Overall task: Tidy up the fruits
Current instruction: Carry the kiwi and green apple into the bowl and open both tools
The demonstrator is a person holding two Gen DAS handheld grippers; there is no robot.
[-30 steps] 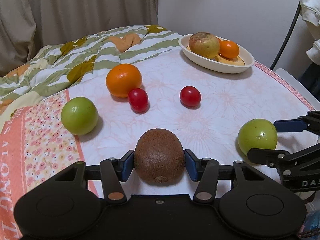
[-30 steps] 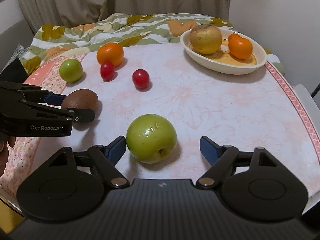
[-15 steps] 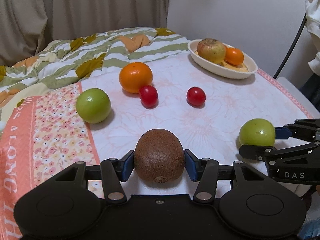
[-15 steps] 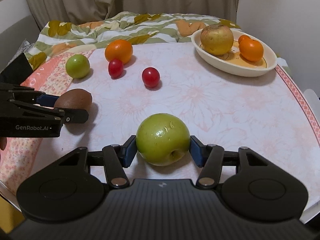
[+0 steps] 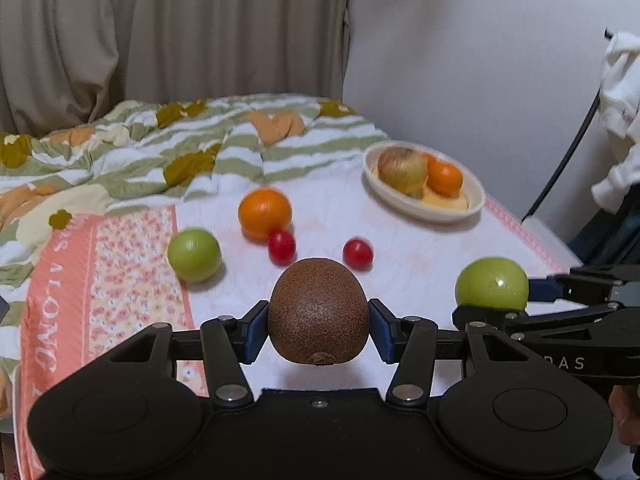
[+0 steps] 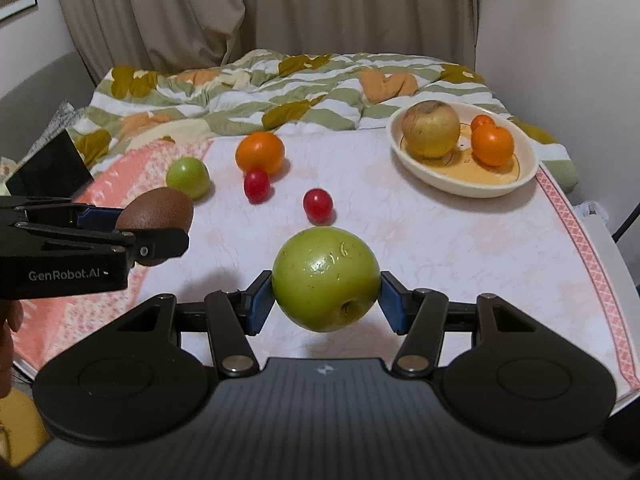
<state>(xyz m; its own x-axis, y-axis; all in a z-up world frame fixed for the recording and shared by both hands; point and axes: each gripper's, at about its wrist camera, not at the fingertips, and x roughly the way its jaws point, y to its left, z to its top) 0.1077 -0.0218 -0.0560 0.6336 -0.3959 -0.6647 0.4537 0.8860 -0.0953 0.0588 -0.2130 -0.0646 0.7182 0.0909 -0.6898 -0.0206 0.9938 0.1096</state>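
The left gripper clamps a kiwi and the right gripper clamps a green apple, both held above the pale floral tablecloth. Beyond them sits the bowl; behind it lie a striped quilt and beige curtains.

I see a rough, matt kiwi, a glossy smooth green apple, and a glazed bowl.
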